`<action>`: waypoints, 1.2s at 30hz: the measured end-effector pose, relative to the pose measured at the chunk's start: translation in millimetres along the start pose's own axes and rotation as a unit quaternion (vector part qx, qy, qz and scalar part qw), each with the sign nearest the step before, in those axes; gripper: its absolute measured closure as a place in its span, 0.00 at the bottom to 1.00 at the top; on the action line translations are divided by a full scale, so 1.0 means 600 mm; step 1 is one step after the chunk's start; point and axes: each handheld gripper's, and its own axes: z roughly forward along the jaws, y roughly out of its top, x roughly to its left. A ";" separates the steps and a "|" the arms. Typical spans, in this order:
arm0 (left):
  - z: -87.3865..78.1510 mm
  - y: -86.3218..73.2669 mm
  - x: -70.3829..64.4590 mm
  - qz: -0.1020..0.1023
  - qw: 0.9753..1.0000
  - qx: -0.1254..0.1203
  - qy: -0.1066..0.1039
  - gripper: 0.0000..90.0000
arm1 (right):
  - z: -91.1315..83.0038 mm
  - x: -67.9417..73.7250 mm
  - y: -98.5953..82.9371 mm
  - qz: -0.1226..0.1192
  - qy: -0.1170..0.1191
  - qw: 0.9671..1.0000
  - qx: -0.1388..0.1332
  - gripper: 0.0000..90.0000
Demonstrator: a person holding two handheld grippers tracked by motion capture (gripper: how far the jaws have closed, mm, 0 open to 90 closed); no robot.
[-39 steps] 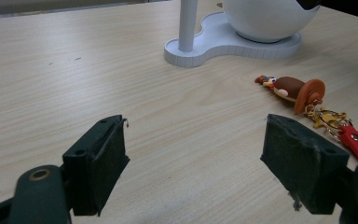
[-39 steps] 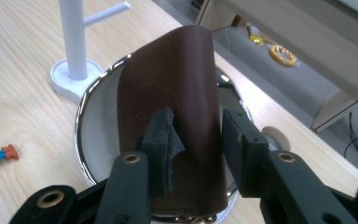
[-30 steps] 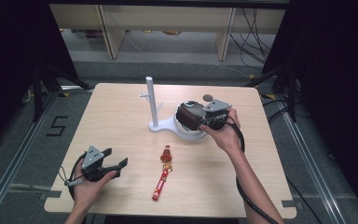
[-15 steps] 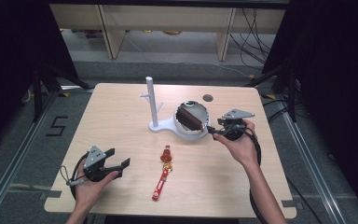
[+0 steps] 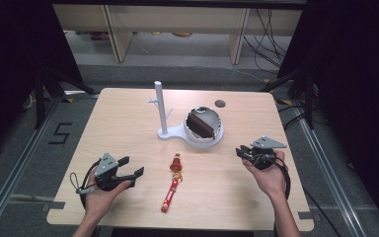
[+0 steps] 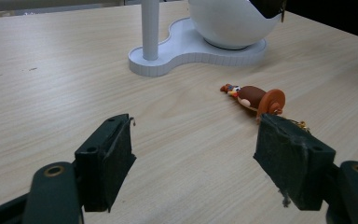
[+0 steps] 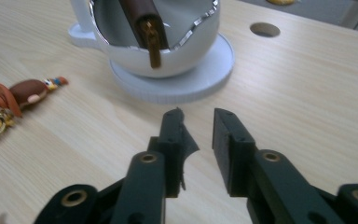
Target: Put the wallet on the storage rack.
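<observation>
A white stand has an upright post (image 5: 160, 106) and a round bowl (image 5: 218, 133) that holds a brown, flat object (image 5: 201, 123) leaning inside it. In front of the stand lies a keychain with a small brown figurine (image 5: 176, 163) and a red strap (image 5: 169, 195). My left gripper (image 5: 132, 166) rests at the front left, open and empty, pointing toward the figurine (image 6: 254, 95). My right gripper (image 5: 240, 151) is at the right, low over the table, facing the bowl (image 7: 186, 56). Its jaws (image 7: 198, 121) stand a narrow gap apart with nothing between them.
A round hole (image 5: 220, 103) sits in the tabletop behind the bowl. The light wooden table (image 5: 123, 113) stands among dark surroundings, with cables on the floor at the back right and shelving legs behind.
My right gripper has let go of the brown object in the bowl and drawn back to the right and toward the front. The left gripper has barely moved.
</observation>
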 end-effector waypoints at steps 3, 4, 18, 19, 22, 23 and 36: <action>-0.003 -0.001 0.002 -0.006 1.000 0.001 0.006 0.29 | -0.004 -0.005 -0.012 0.008 -0.006 1.000 0.012 0.93; -0.003 -0.001 0.002 -0.006 1.000 0.001 0.006 0.29 | -0.006 -0.006 -0.015 0.007 -0.012 1.000 0.015 0.94; 0.003 0.007 -0.004 -0.016 1.000 0.008 -0.007 0.28 | -0.005 -0.018 -0.022 0.013 -0.021 0.999 0.043 0.82; 0.003 0.008 -0.006 -0.015 1.000 0.010 -0.006 0.28 | -0.007 -0.017 -0.022 0.018 -0.022 0.999 0.046 0.82; 0.004 0.014 -0.014 -0.005 1.000 0.021 -0.016 0.28 | -0.009 -0.015 -0.019 0.032 -0.013 0.998 0.048 0.80; 0.004 0.014 -0.014 -0.005 1.000 0.021 -0.016 0.28 | -0.009 -0.015 -0.018 0.033 -0.016 0.998 0.044 0.79; 0.057 0.051 -0.050 0.025 0.987 0.130 -0.090 0.33 | -0.007 -0.007 -0.018 0.042 -0.016 0.997 0.065 0.77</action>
